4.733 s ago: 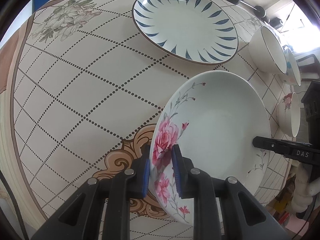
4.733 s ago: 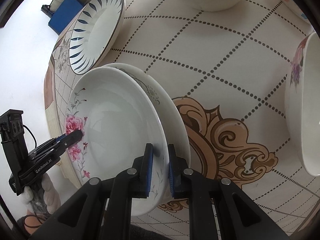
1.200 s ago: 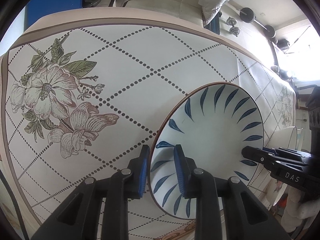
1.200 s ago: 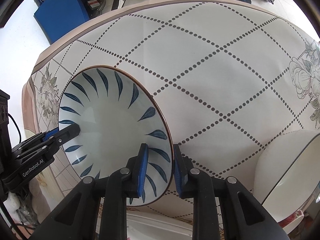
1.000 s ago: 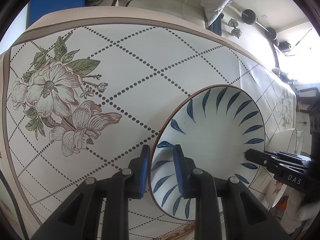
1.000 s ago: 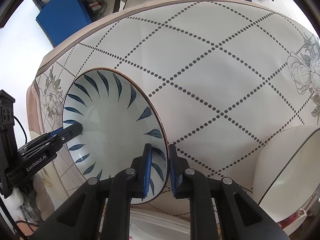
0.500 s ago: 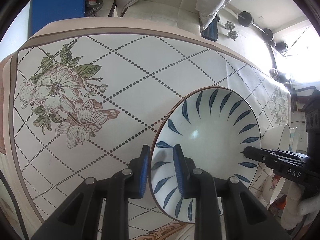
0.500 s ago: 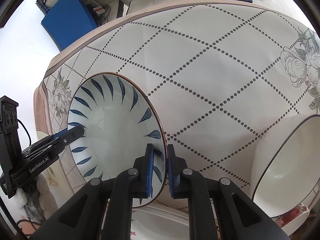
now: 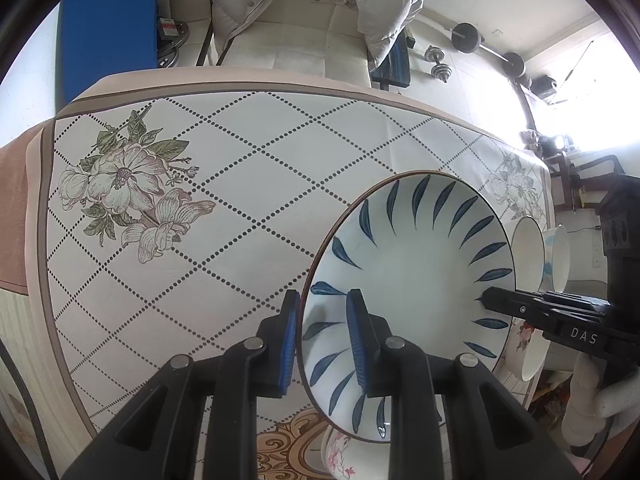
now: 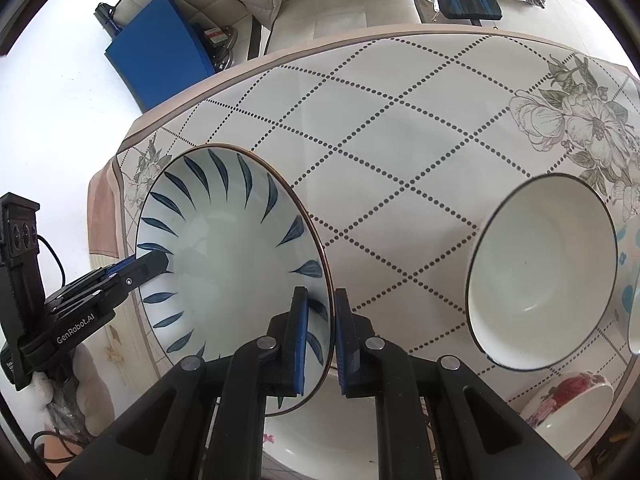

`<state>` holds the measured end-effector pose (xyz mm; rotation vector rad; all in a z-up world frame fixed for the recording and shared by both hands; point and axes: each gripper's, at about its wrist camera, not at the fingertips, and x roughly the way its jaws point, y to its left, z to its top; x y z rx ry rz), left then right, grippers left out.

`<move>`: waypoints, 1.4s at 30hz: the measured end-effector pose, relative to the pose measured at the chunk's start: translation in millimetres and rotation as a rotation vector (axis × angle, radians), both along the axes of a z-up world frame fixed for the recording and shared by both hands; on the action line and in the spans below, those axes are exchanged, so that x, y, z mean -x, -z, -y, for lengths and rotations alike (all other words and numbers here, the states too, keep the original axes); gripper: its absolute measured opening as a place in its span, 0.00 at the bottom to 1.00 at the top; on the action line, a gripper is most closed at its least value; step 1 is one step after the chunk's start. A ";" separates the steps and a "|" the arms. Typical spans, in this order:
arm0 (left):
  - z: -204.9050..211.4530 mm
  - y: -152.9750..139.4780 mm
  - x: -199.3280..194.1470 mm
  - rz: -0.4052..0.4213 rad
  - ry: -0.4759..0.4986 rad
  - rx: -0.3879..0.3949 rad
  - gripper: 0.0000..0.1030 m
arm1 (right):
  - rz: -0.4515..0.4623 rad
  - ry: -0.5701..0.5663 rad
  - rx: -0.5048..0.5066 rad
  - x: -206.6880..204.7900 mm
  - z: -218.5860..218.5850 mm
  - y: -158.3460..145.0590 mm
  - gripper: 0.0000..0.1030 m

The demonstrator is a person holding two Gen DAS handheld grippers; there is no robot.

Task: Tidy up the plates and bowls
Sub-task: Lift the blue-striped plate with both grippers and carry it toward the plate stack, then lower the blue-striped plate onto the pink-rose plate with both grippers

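A white plate with blue leaf strokes (image 9: 412, 280) hangs tilted above the patterned tablecloth (image 9: 248, 184), held from two sides. My left gripper (image 9: 322, 312) is shut on its left rim. My right gripper (image 10: 321, 306) is shut on the opposite rim (image 10: 326, 276); its tip (image 9: 486, 300) shows at the plate's right in the left wrist view. In the right wrist view the left gripper (image 10: 160, 262) grips the plate (image 10: 224, 256) from the left. Below it lies a stack of white plates with pink flowers (image 10: 320, 432), also partly seen as the pink-flower plate (image 9: 340, 456).
A white bowl with a dark rim (image 10: 540, 276) stands to the right, a blue-patterned bowl (image 10: 630, 280) behind it and a small rose bowl (image 10: 568, 400) nearer. Beyond the table's far edge are a chair with a white jacket (image 9: 312, 8), a blue mat (image 10: 160, 56) and dumbbells (image 9: 436, 64).
Both grippers have risen with the blue-leaf plate over the last second; the table looks farther below. Several seconds ago they held a pink-flower plate instead.
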<state>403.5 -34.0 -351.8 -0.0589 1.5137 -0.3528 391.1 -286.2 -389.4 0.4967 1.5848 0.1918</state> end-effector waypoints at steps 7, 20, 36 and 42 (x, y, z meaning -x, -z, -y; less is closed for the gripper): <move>17.7 -15.0 41.2 0.012 0.051 -0.023 0.20 | 0.012 0.028 -0.016 46.7 9.2 -18.6 0.13; 38.7 -21.2 111.1 0.024 0.111 -0.039 0.20 | -0.001 0.046 -0.029 143.0 26.7 -26.2 0.13; 38.0 28.7 140.3 -0.068 0.109 -0.083 0.20 | -0.082 0.031 -0.043 180.0 11.8 29.7 0.13; 42.2 45.5 143.9 -0.091 0.128 -0.107 0.20 | -0.101 0.023 -0.029 175.7 11.4 43.9 0.13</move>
